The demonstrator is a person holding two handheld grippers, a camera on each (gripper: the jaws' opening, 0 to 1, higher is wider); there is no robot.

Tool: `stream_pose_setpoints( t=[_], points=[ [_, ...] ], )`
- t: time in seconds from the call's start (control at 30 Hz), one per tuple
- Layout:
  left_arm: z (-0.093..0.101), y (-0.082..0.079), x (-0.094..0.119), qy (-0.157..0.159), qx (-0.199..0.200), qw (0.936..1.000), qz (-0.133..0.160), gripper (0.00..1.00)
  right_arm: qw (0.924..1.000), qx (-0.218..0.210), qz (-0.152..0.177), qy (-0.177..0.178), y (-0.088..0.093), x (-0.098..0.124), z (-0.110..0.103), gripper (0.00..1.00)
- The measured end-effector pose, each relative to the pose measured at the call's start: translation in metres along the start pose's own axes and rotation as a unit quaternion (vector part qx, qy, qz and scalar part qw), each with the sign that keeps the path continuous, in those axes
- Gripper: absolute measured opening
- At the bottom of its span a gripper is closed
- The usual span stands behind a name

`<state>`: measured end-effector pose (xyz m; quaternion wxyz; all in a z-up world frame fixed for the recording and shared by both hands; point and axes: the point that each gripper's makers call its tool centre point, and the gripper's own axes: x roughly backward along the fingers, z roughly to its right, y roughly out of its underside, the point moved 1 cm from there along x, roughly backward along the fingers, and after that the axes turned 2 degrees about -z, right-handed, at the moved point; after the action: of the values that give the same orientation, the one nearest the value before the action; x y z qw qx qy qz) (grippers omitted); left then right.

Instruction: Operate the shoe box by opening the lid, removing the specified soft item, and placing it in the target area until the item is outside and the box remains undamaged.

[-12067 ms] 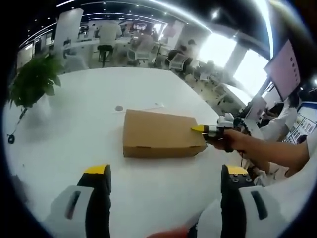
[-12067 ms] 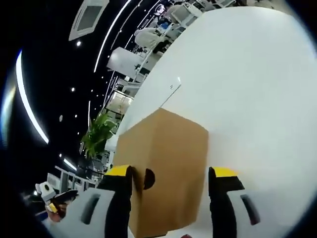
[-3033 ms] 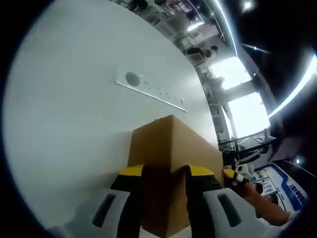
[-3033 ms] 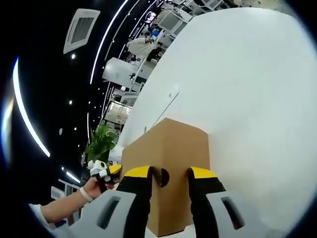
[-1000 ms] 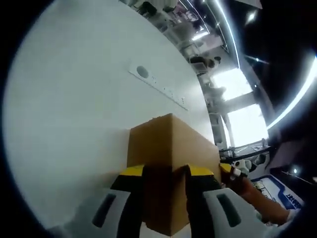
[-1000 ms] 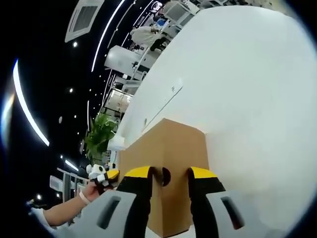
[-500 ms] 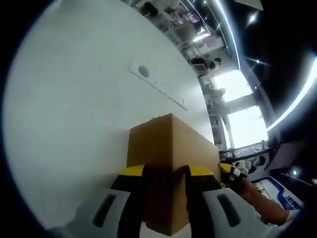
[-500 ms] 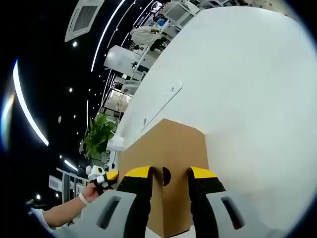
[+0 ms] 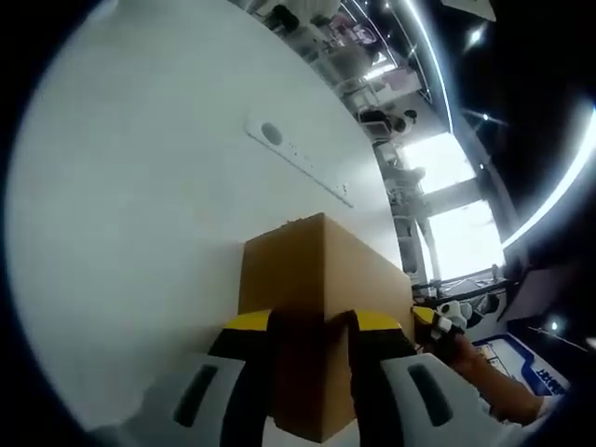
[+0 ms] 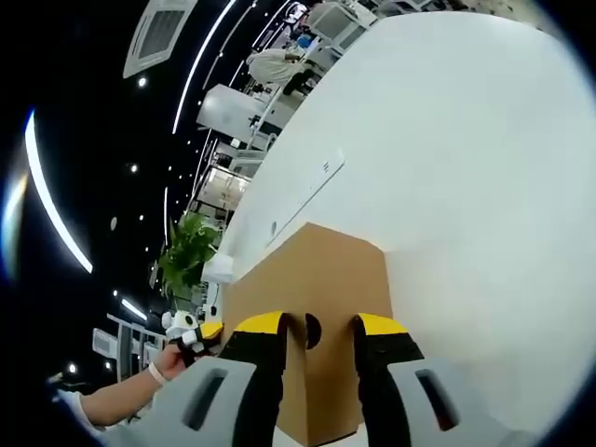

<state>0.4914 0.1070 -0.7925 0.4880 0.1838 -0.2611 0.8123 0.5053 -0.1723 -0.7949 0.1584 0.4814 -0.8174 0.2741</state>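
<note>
The brown cardboard shoe box (image 9: pixel 317 270) lies shut on the white table (image 9: pixel 140 186). My left gripper (image 9: pixel 312 324) is shut on the near end of the box, a yellow-tipped jaw on each side of its corner. In the right gripper view the box (image 10: pixel 321 275) runs away from me, and my right gripper (image 10: pixel 319 326) is shut on its other end, around a round finger hole (image 10: pixel 312 329). Each gripper shows small in the other's view, held by a hand: the right gripper (image 9: pixel 445 317) and the left gripper (image 10: pixel 191 332). The box's inside is hidden.
A flush socket strip with a round cap (image 9: pixel 296 163) is set in the table beyond the box. A potted plant (image 10: pixel 186 256) stands past the table's far edge. Bare table top (image 10: pixel 466 186) spreads wide beside the box. Office chairs and people sit far behind.
Since the earliest frames both grippers have come onto the box's two ends and shut there. Over the last second nothing has visibly moved.
</note>
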Motion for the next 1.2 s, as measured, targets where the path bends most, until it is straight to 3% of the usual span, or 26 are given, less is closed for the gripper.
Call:
stream_pose_setpoints(
  t=[1.2],
  points=[
    [-0.003,0.012,0.007,0.002,0.013,0.9999,0.008,0.31,1.0000,0.009,-0.001,0.001,-0.001,-0.001,0.000,0.28]
  ],
)
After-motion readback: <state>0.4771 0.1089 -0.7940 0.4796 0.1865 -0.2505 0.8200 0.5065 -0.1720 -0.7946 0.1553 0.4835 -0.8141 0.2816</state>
